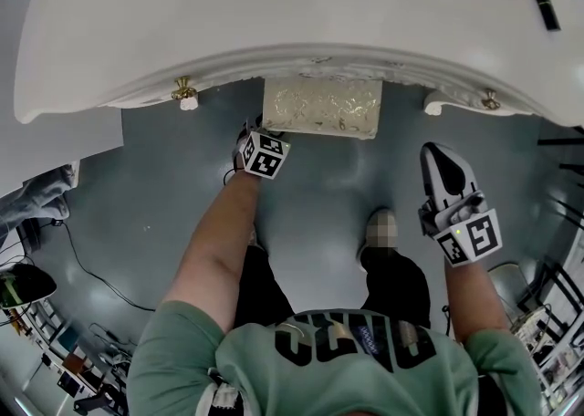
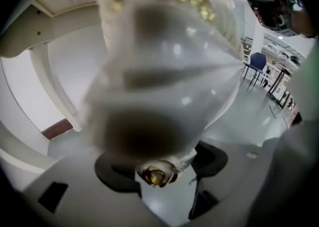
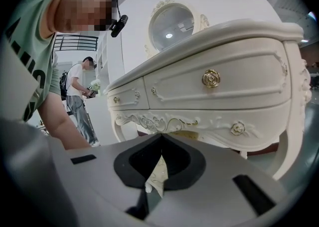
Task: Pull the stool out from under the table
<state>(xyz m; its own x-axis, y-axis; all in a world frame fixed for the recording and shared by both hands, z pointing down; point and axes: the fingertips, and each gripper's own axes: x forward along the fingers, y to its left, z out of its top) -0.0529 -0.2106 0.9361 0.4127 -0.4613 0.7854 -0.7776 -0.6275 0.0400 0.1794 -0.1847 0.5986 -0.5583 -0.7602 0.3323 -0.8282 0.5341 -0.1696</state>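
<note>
Left gripper view: stool leg [image 2: 167, 154] is clamped by wide-set left gripper [image 2: 162, 171]; right gripper [image 3: 159, 164] is held closed, empty, right of stool [image 1: 321, 106].

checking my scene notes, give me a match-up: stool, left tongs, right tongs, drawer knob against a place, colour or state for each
1 stool
2 left tongs
3 right tongs
4 drawer knob

a gold
b closed, empty, above the floor
c partly under the table
d a stool leg between them

Pairs: 1-c, 2-d, 3-b, 4-a
</note>
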